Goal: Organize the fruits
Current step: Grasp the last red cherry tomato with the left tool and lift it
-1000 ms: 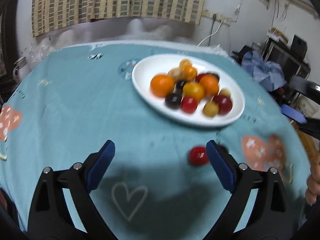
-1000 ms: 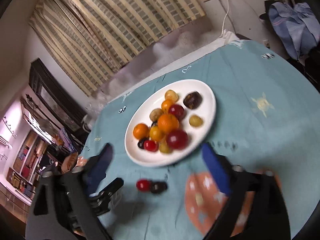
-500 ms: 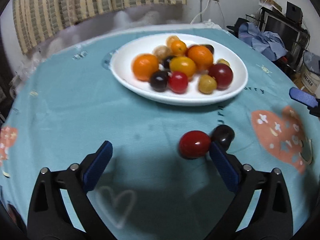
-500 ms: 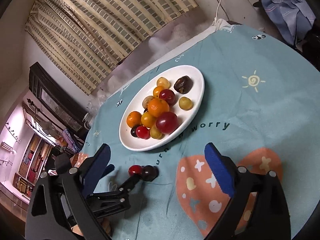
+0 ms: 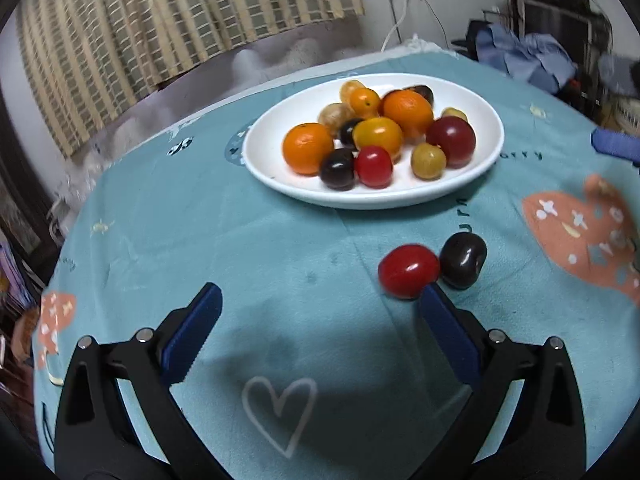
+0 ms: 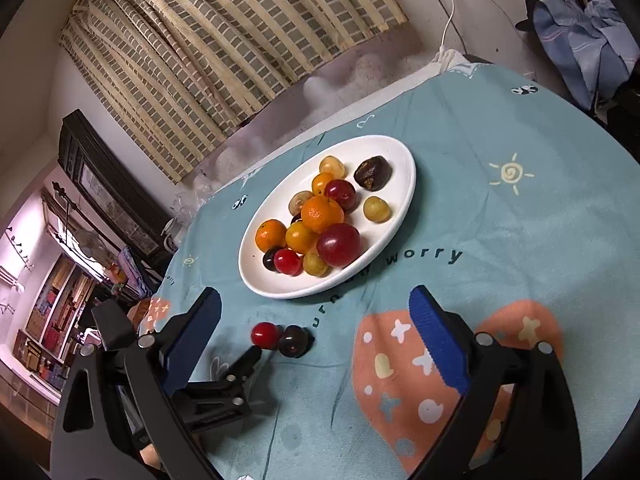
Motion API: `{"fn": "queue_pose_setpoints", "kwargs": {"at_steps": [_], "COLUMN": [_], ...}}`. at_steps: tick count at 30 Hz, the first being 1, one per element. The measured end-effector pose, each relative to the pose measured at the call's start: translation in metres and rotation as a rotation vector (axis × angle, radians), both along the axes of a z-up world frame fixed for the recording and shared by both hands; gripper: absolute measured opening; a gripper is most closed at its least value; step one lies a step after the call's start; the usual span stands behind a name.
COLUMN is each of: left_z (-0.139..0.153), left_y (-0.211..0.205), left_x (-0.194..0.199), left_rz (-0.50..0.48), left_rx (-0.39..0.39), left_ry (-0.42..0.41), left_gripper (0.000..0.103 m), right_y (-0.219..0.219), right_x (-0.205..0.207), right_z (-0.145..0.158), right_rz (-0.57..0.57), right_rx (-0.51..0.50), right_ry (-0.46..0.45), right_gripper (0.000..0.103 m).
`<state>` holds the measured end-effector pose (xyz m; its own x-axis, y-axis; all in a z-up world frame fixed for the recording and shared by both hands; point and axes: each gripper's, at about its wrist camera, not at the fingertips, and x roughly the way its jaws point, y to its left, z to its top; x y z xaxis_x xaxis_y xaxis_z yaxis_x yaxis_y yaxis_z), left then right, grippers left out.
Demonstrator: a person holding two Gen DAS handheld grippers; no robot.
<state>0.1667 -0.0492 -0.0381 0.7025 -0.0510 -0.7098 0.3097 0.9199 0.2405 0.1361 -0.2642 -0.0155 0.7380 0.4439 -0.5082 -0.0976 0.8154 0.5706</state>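
A white oval plate (image 5: pixel 486 162) (image 6: pixel 406 196) holds several oranges, red, yellow and dark fruits. A red tomato (image 5: pixel 408 271) (image 6: pixel 265 335) and a dark cherry (image 5: pixel 463 260) (image 6: pixel 294 341) lie side by side on the teal tablecloth in front of the plate. My left gripper (image 5: pixel 320 304) is open and empty, low over the cloth; its right fingertip (image 5: pixel 434 300) sits just before the red tomato. My right gripper (image 6: pixel 314 304) is open and empty, higher up, to the right of the two loose fruits. The left gripper's finger (image 6: pixel 244 362) shows in the right wrist view.
The round table is covered by a teal cloth (image 5: pixel 200 216) with orange patches (image 6: pixel 404 360) and a heart drawing (image 5: pixel 278 404). A striped curtain (image 5: pixel 180 12) hangs behind. Blue clothes (image 6: pixel 584 40) are piled at the far right. Shelves (image 6: pixel 52 312) stand at the left.
My left gripper has shifted left and back a little, so the tomato and cherry now lie beyond its right fingertip. My right gripper has moved closer to the table.
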Motion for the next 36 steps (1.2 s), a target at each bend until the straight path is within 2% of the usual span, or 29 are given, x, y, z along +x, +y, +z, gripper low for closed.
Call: {"fn": "queue_pose_setpoints", "kwargs": {"at_steps": [9, 12, 15, 21, 22, 24, 26, 29, 32, 36], "left_z": [-0.002, -0.002, 0.0, -0.002, -0.001, -0.002, -0.004, -0.006, -0.007, -0.009], "left_y": [-0.022, -0.018, -0.01, -0.02, -0.021, -0.021, -0.019, -0.02, -0.019, -0.022], "left_x": [0.021, 0.032, 0.033, 0.036, 0.039, 0.046, 0.054, 0.055, 0.059, 0.059], "left_rz": [-0.018, -0.001, -0.014, -0.065, -0.07, -0.08, -0.09, -0.093, -0.096, -0.094], "left_rx": [0.038, -0.002, -0.059, -0.08, -0.092, -0.134, -0.207, -0.218, -0.27, -0.279], "left_ry": [-0.014, 0.013, 0.034, 0.046, 0.059, 0.111, 0.173, 0.189, 0.234, 0.227], "left_gripper": [0.1, 0.1, 0.092, 0.085, 0.083, 0.059, 0.05, 0.048, 0.045, 0.037], "right_y": [0.001, 0.0, 0.0, 0.004, 0.003, 0.002, 0.0, 0.0, 0.003, 0.006], "right_x": [0.002, 0.002, 0.003, 0.003, 0.004, 0.004, 0.005, 0.007, 0.008, 0.008], "right_z": [-0.002, -0.003, -0.003, -0.002, -0.002, -0.002, -0.003, -0.004, -0.006, -0.008], "right_rz": [0.002, -0.004, -0.003, 0.006, 0.005, 0.001, -0.003, -0.004, 0.001, 0.013], "right_rx": [-0.006, -0.003, -0.005, -0.016, -0.017, -0.016, -0.01, -0.011, -0.021, -0.036], "right_ry": [0.007, 0.007, 0.002, 0.009, 0.01, 0.013, 0.016, 0.023, 0.028, 0.037], "right_gripper": [0.095, 0.095, 0.095, 0.095, 0.095, 0.095, 0.095, 0.095, 0.095, 0.095]}}
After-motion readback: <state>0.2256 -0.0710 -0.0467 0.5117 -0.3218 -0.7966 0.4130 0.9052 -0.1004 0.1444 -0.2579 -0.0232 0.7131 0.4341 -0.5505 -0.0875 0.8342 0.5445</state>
